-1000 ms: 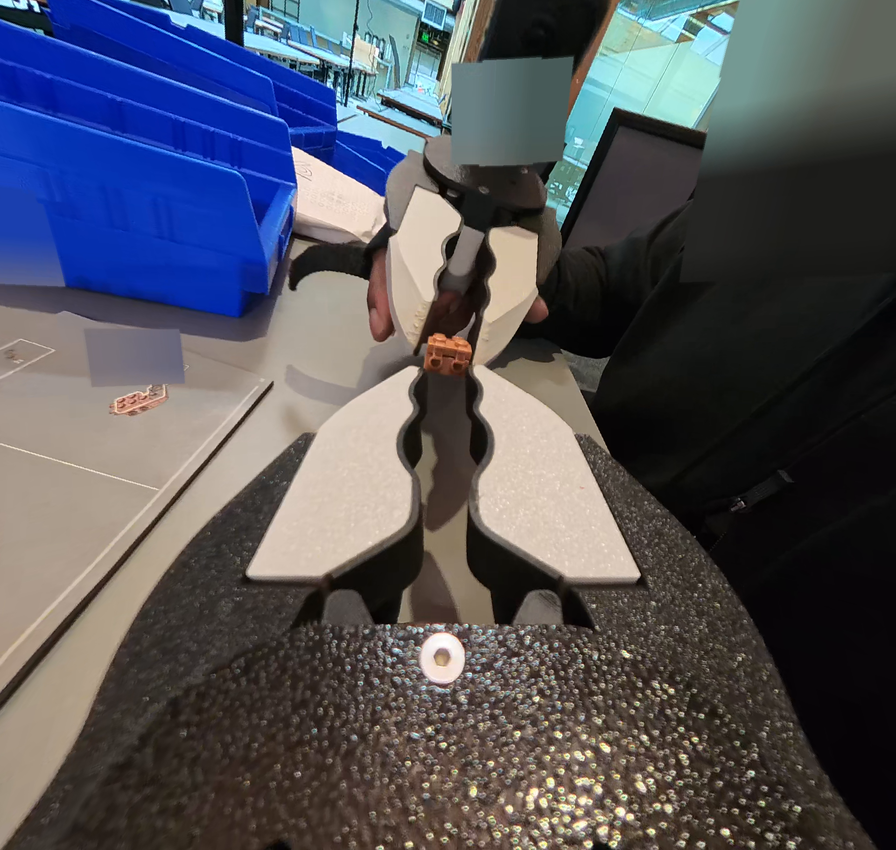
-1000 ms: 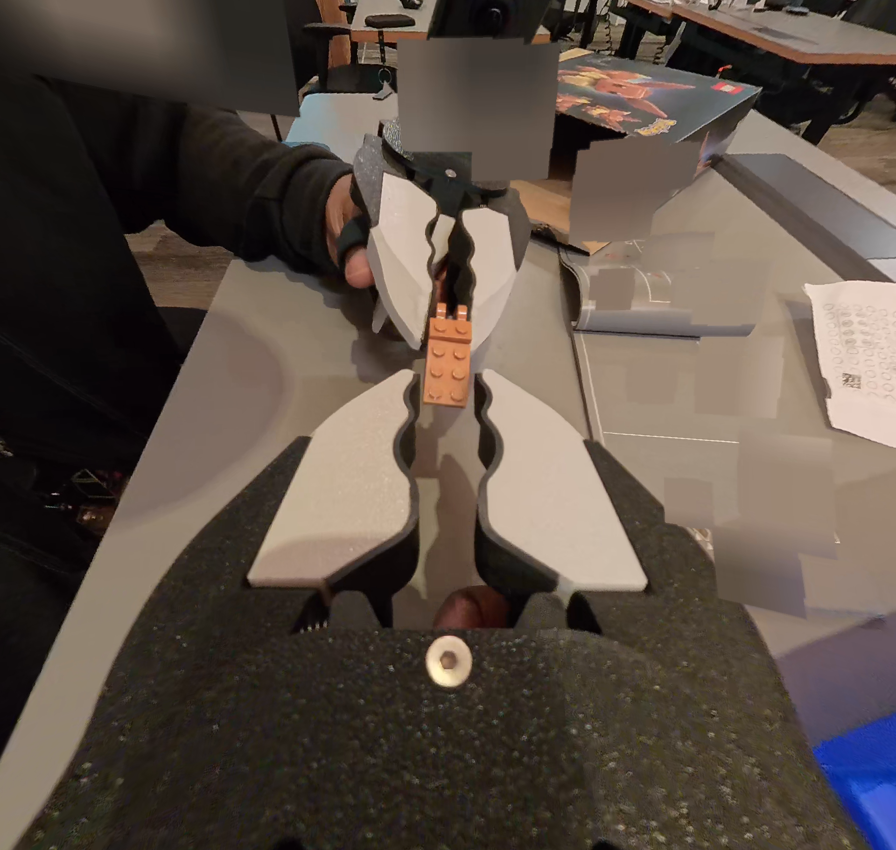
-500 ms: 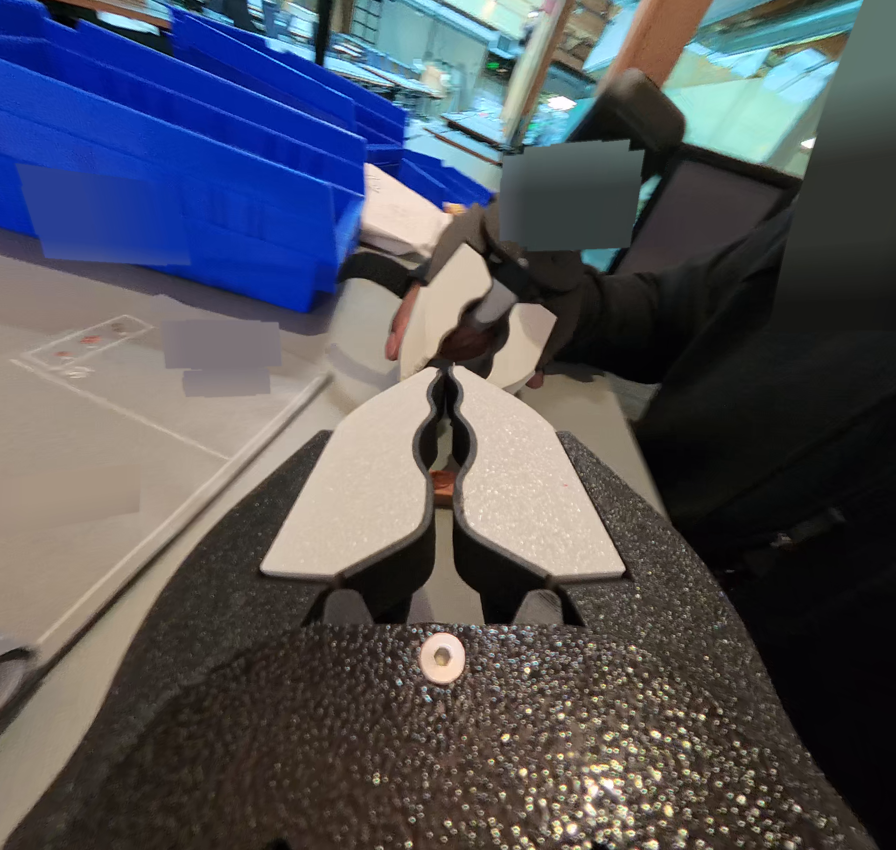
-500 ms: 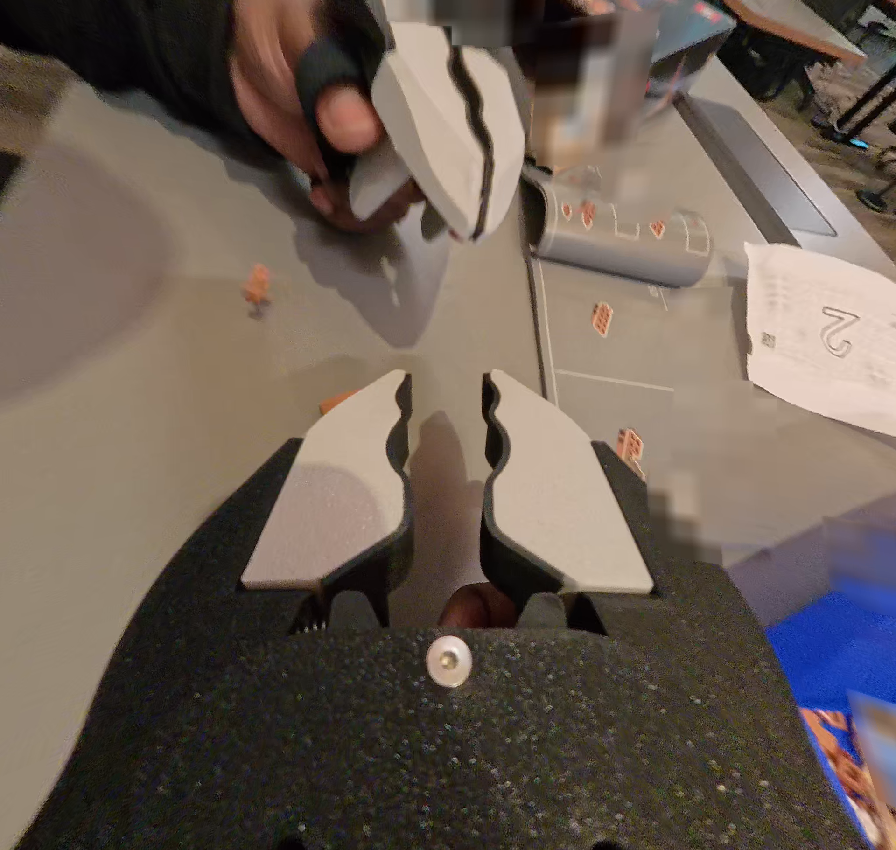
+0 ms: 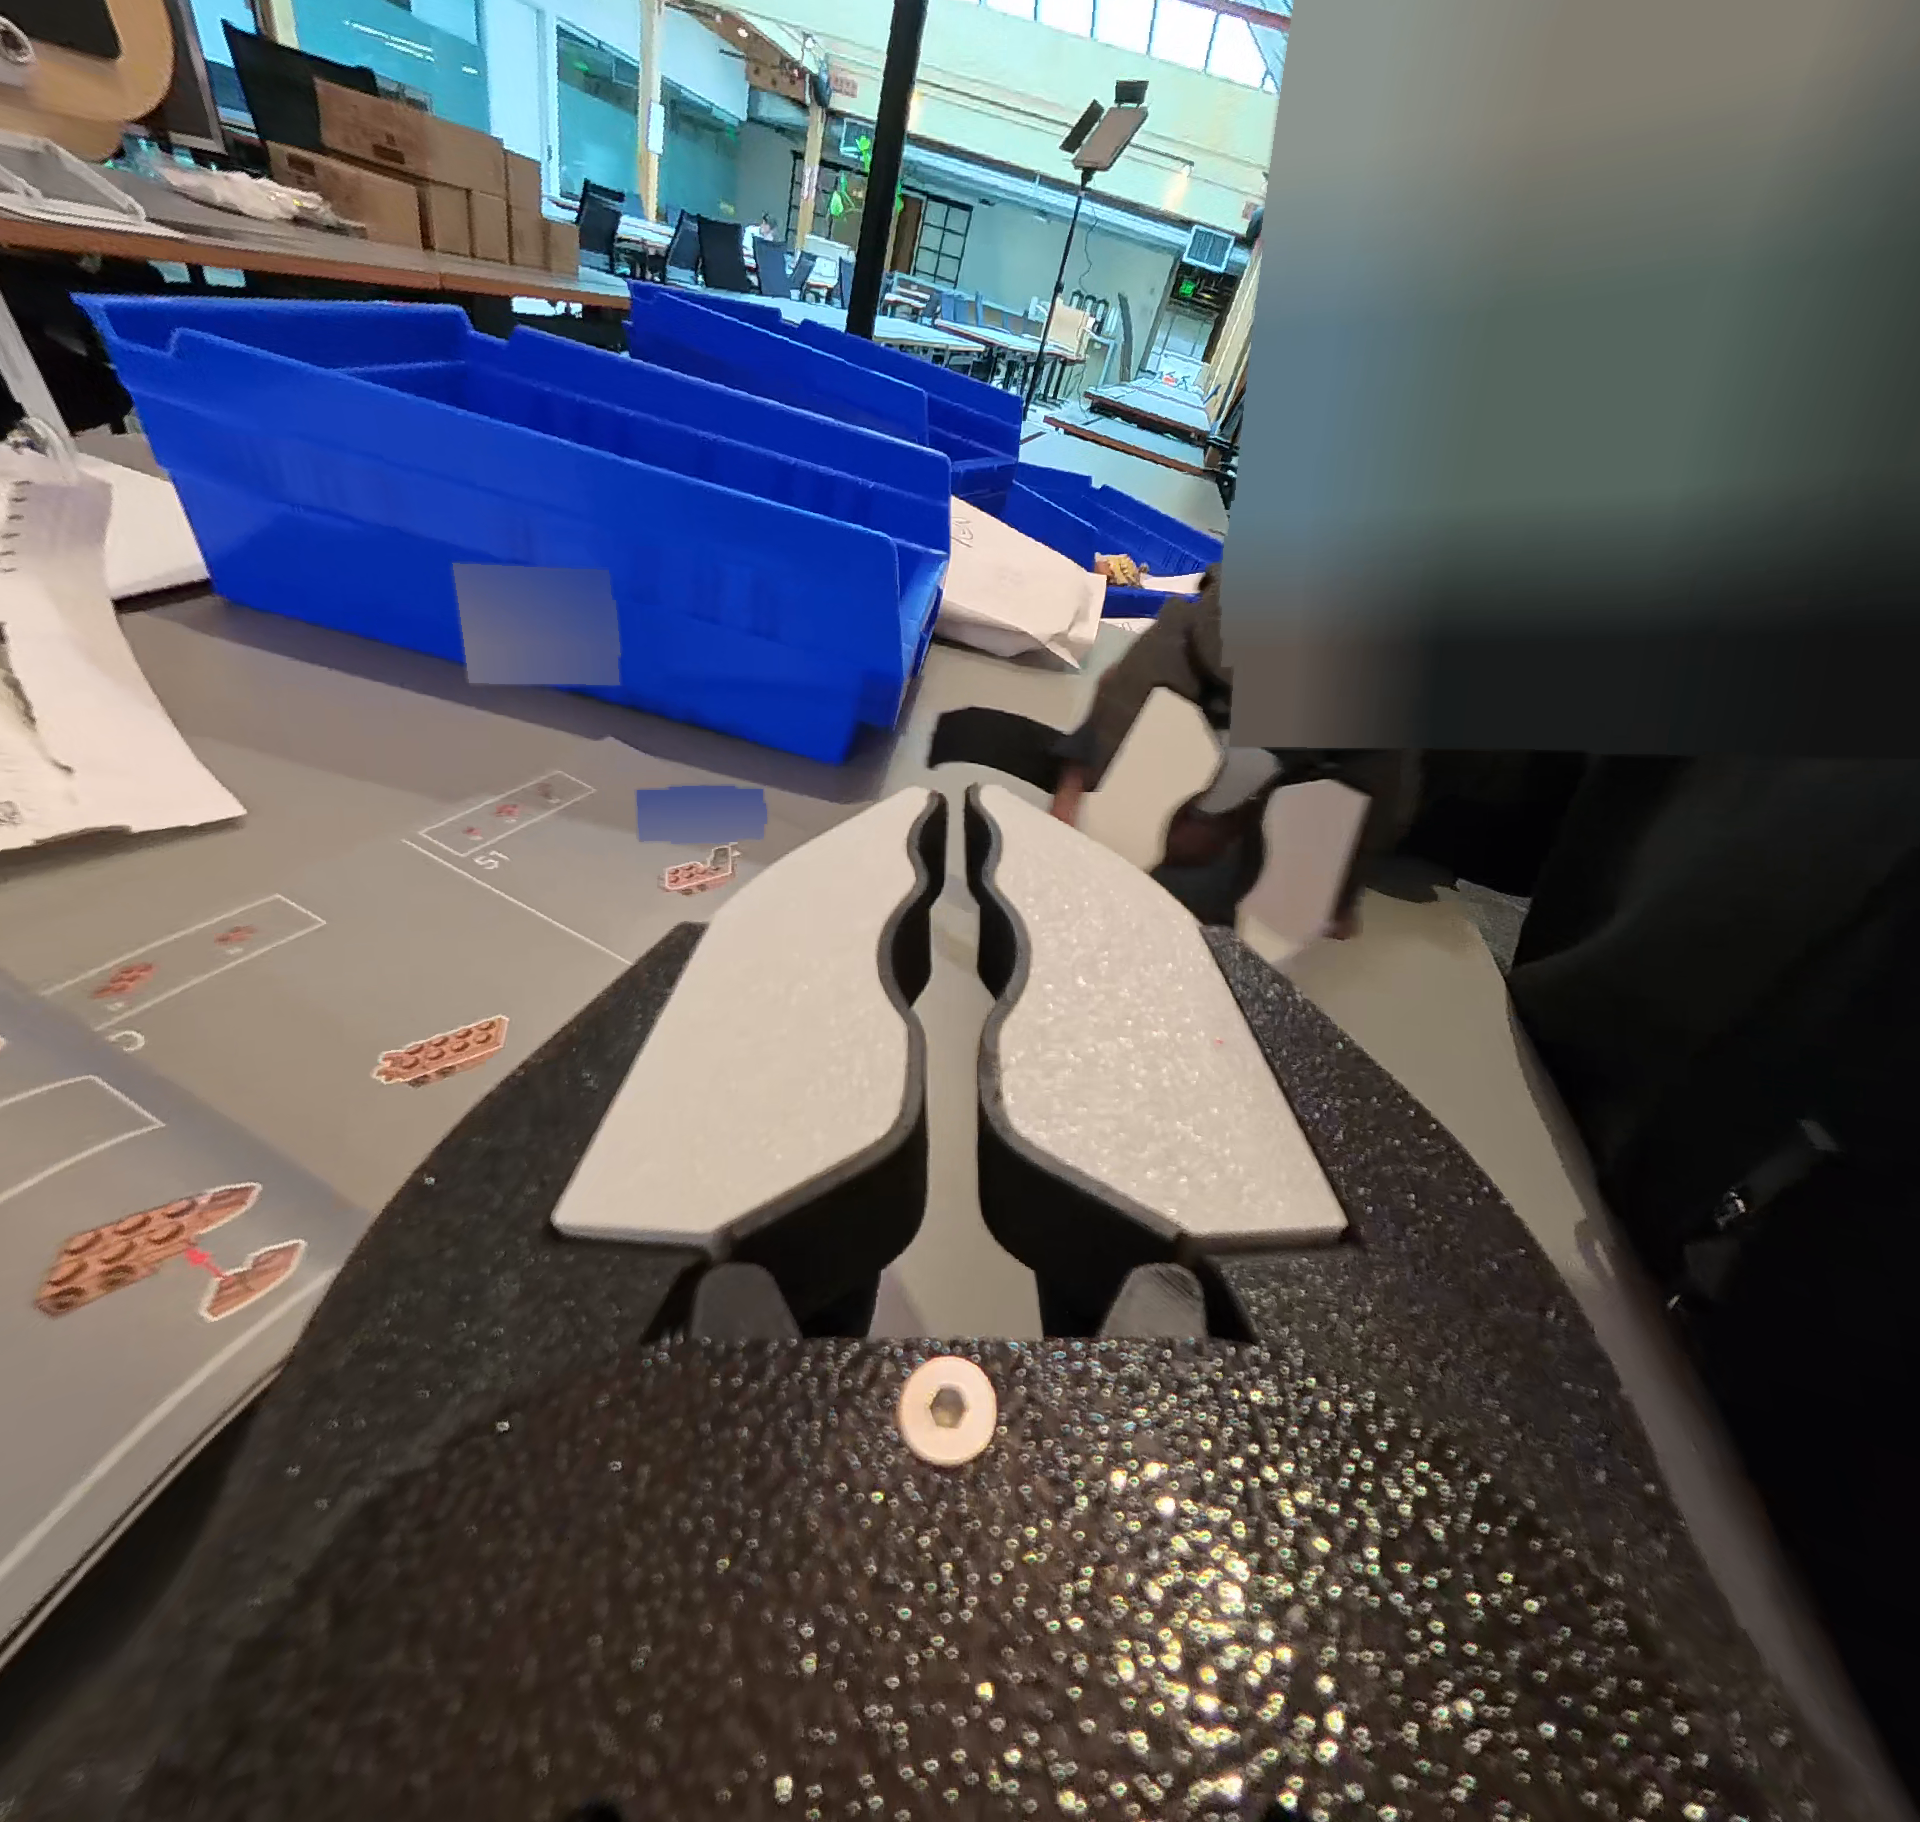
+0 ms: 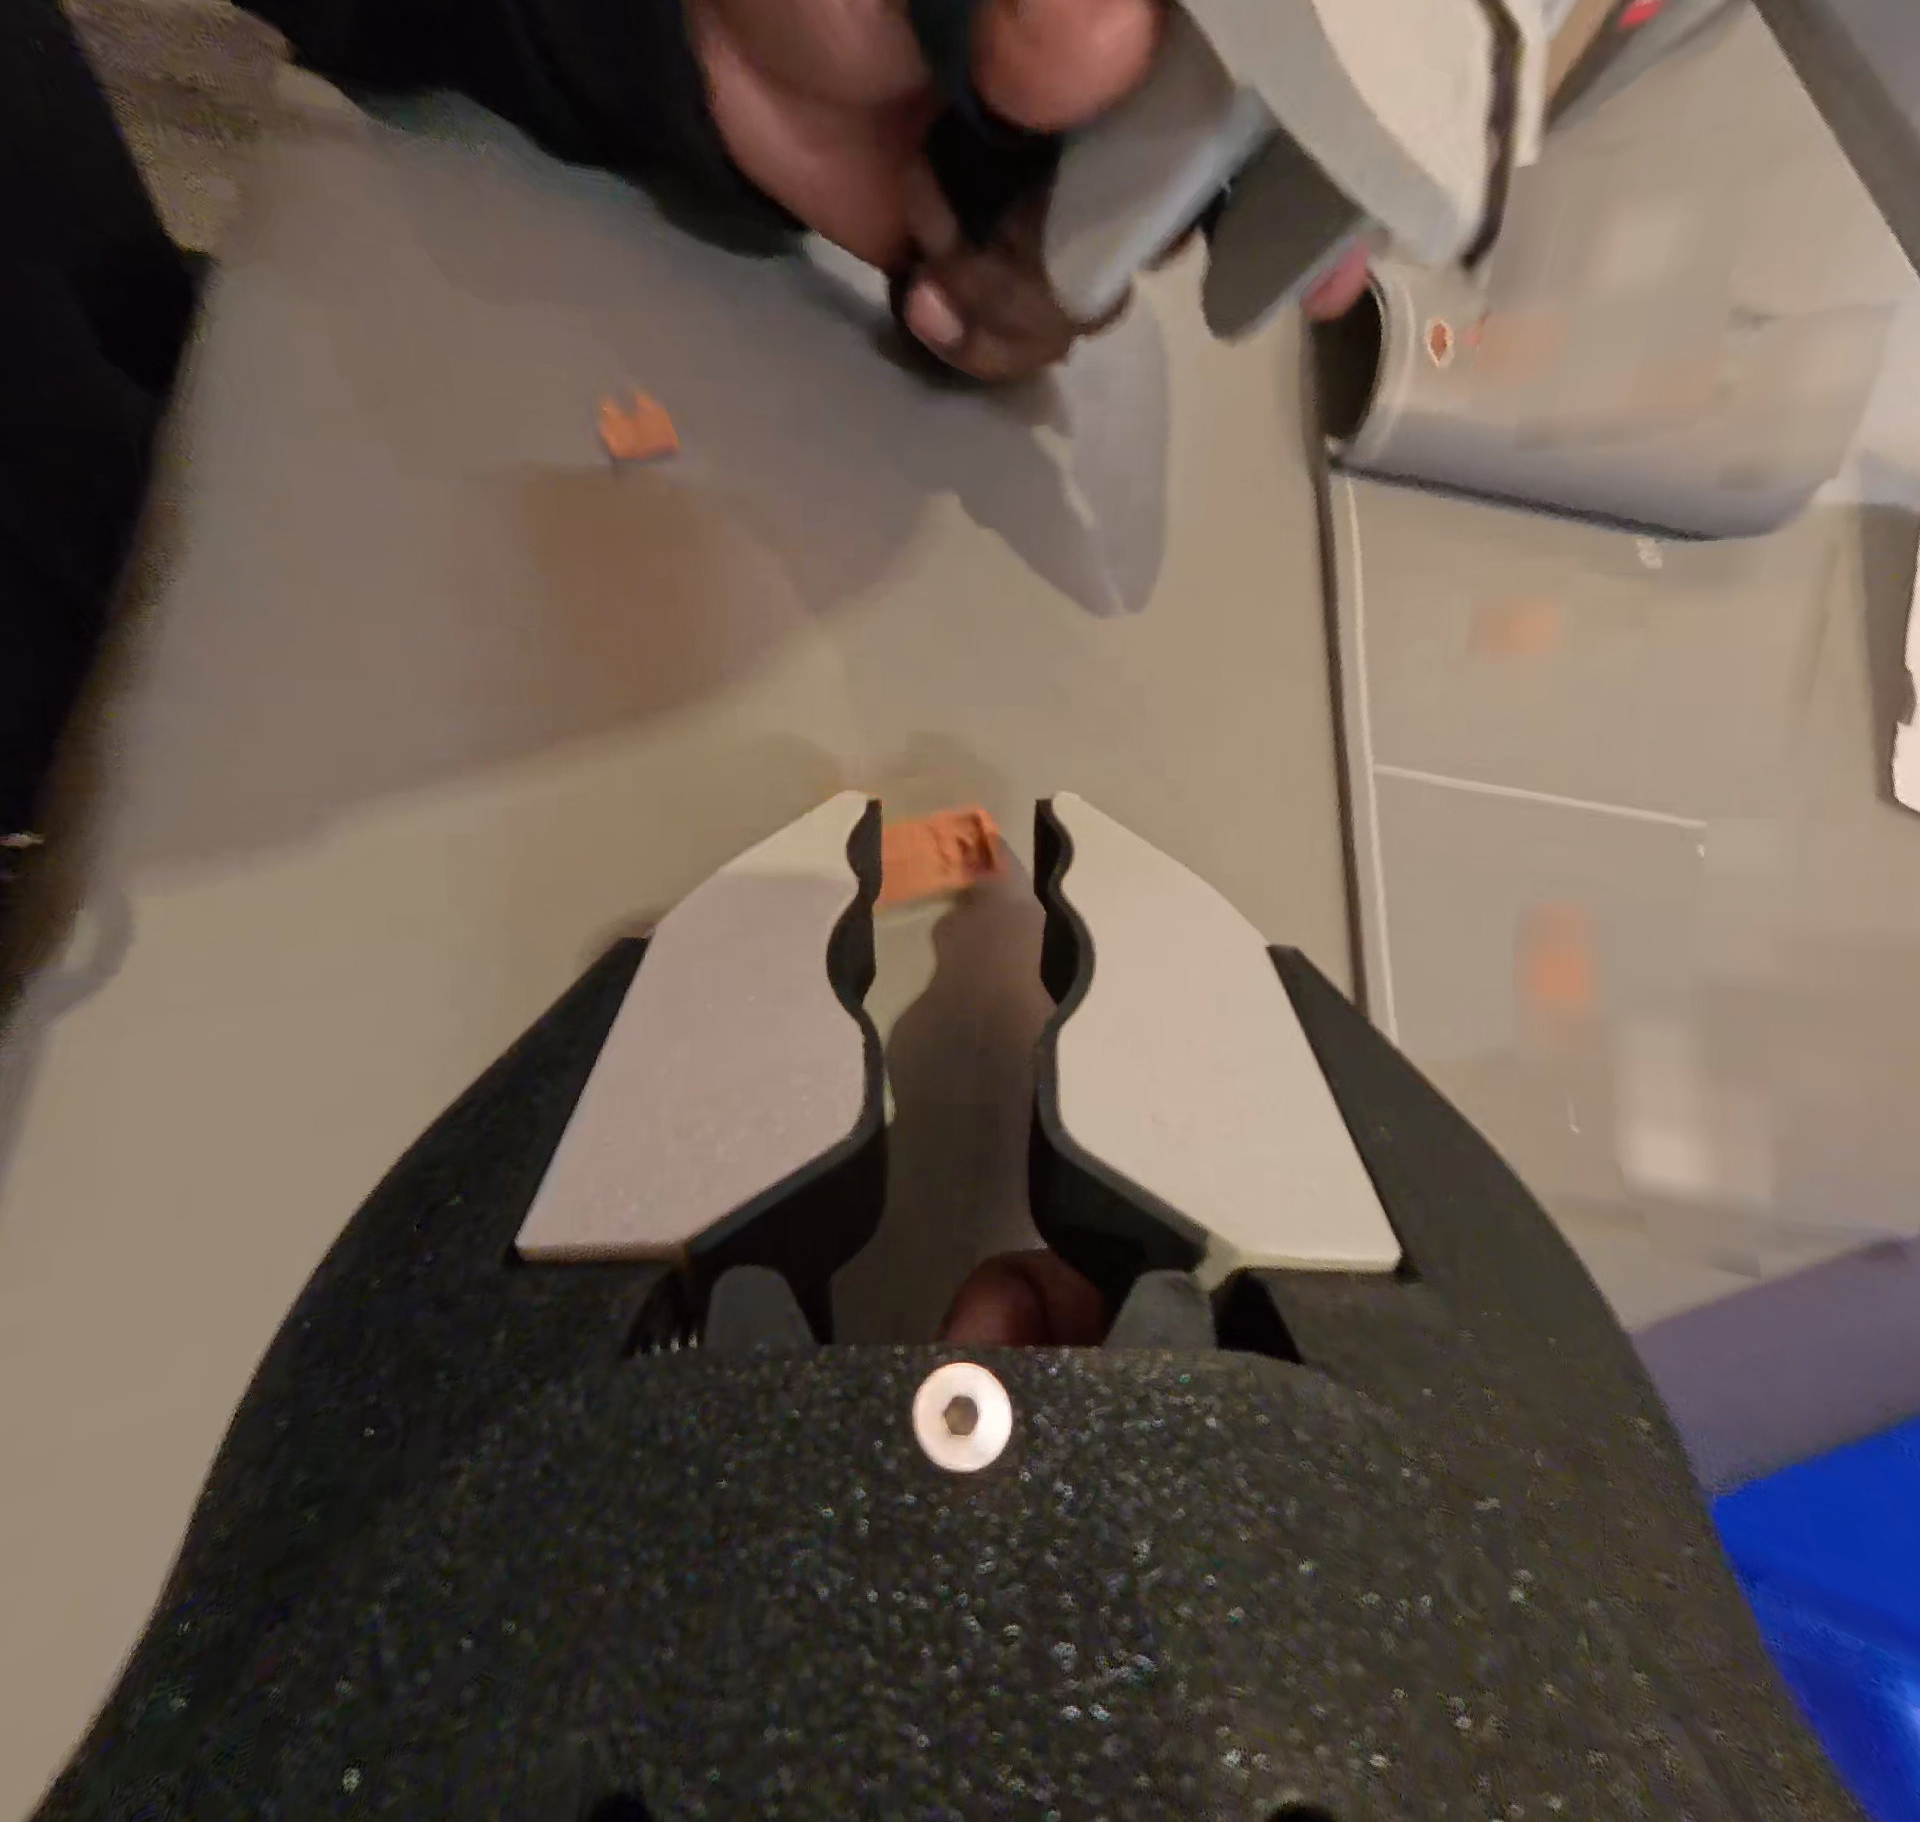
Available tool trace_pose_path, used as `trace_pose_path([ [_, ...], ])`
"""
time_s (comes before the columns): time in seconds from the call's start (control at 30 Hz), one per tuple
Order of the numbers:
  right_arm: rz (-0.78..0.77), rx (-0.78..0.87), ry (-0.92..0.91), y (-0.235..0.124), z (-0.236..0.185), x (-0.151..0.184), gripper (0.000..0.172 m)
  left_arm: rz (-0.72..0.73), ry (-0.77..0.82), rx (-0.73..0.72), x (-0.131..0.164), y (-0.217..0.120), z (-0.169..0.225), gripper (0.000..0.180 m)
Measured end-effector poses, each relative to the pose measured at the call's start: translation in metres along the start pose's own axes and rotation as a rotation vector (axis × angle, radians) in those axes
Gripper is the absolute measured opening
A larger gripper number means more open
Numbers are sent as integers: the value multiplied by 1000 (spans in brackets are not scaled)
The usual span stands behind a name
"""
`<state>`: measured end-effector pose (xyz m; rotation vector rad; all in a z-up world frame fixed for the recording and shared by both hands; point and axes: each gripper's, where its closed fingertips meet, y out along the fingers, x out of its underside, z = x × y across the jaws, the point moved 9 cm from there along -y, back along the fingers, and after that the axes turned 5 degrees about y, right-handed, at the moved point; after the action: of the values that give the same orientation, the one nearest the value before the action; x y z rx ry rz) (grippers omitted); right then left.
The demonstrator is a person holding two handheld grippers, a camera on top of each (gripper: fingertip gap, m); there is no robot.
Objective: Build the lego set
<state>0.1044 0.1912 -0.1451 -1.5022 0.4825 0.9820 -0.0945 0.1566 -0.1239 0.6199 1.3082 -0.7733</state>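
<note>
Right tool (image 6: 956, 816) gapes over one orange brick (image 6: 935, 863) (second brick (image 6: 636, 430) apart); left tool (image 5: 956, 801) nearly together, bare.

plenty of bare grey table (image 6: 436, 692) on the near left, only a small orange piece (image 6: 636, 427) lying loose there. Another orange brick (image 6: 935, 863) sits right between the right gripper (image 6: 956, 816) fingertips. Left gripper (image 6: 1455, 79) and hand (image 6: 883, 110) crowd the space above, and a grey mat edge (image 6: 1340, 733) plus blue bins (image 5: 540, 515) block the far side
</note>
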Motion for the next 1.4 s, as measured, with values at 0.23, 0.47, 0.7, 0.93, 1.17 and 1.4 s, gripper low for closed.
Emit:
trace_pose_path([
  [0.23, -135, 36, 1, 13, -11, -10, 31, -63, 76, -17, 0, -3, -3, 9],
  [0.47, -246, 237, 298, 10, -28, -8, 35, -161, 219, -100, 4, -3, -1, 8],
  [0.7, -318, 374, 398, 24, -34, -7, 29, -209, 275, -94, 7, 1, 6, 7],
  [0.93, -156, 166, 555, 23, -21, -8, 22, -290, 388, 47, 13, 4, 15, 15],
  [1.17, 142, -334, 853, 8, 10, -4, 22, -329, 716, 194, 27, -2, 25, 35],
  [1.4, 277, -643, 950, 13, 7, -5, 22, -168, 773, 270, 24, -1, 36, 31],
])
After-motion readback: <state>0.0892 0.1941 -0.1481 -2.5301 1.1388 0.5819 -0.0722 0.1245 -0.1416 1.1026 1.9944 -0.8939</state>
